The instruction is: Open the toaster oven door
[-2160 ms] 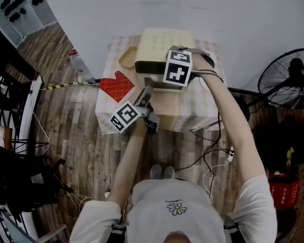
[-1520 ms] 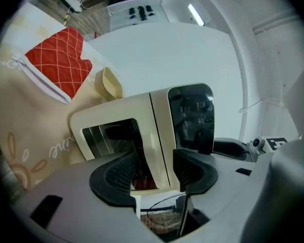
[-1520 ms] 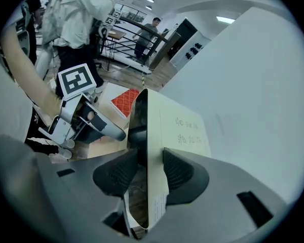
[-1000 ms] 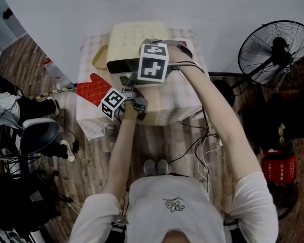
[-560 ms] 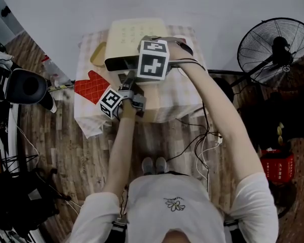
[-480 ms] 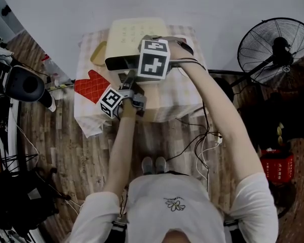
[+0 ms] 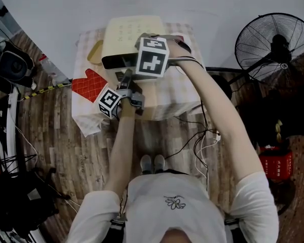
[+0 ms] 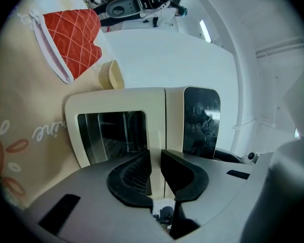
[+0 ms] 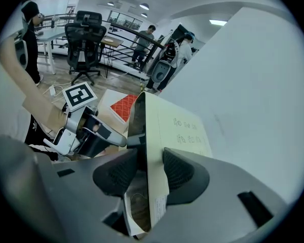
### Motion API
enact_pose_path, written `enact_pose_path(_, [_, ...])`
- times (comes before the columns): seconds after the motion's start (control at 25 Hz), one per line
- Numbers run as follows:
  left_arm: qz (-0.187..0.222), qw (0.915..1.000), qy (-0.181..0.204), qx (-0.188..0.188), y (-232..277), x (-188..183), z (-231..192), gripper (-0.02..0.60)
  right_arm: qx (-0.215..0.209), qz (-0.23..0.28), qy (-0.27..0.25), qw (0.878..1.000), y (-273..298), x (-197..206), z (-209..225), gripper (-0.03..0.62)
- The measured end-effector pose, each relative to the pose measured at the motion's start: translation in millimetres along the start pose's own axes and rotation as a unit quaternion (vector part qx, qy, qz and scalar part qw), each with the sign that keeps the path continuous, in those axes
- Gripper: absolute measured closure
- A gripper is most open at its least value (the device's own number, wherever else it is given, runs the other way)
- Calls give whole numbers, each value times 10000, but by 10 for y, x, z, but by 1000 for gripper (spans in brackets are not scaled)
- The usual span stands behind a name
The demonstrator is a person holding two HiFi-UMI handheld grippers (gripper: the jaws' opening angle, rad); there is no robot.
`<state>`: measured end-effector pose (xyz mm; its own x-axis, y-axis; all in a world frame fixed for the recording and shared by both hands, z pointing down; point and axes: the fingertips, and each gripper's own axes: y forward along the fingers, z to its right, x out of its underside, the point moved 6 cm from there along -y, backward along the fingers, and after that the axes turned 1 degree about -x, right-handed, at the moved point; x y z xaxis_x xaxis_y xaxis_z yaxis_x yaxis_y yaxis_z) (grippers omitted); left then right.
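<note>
**Head view, from above.** A small table (image 7: pixel 167 100) under a pale checked cloth stands against a white wall on wood-plank flooring. A floor fan (image 7: pixel 276 47) stands well apart to its right. The cream toaster oven (image 7: pixel 124 37) occupies the rear of the table, with its printed top facing up and its dark front toward the person. A red quilted oven mitt (image 7: pixel 88 85) lies on the cloth just left of the oven. A tan dish (image 7: pixel 95 52) sits beside the oven's left side, behind the mitt.

**Right gripper** (image 9: pixel 149 156). It is angled downward at the oven's upper right front corner, and its jaws straddle an upper edge. One pad is on the printed top and the other on the adjoining face, so the gripper is clamped on the oven body.

**Left gripper** (image 8: pixel 156 156). It is roughly level and faces the oven front. Its jaws have just been closing and stand nearly together. They grip the door (image 8: pixel 111 135) by the cream strip that runs between the glass window and the dark control panel (image 8: pixel 201 120). That strip fills the narrow gap between the pads. The door lies flush with the oven front, not yet swung out
</note>
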<state>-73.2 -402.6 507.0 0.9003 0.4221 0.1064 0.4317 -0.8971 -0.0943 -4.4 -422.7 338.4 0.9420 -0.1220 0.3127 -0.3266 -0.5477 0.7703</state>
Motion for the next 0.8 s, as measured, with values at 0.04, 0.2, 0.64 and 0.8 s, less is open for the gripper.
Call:
enact_pose_path(0.04, [0,10000,-13,-5,-13,3,0,512,-5,6,4,10000,1,-2,1,441])
enact_pose_path(0.2, [-93,9995,-123,269,-435,192,-107,508,-19,35,-49,10000,-1,4,-5,441])
enact_pose_path(0.64, [-208,9982,-178,528,-577,228,-170,502,194,121,39,9997,-4,2,-26,439])
enact_pose_path(0.8, [-226,9979,-228,561,-556,241,-183,469,182,109,96,9997,-4,12,-28,439])
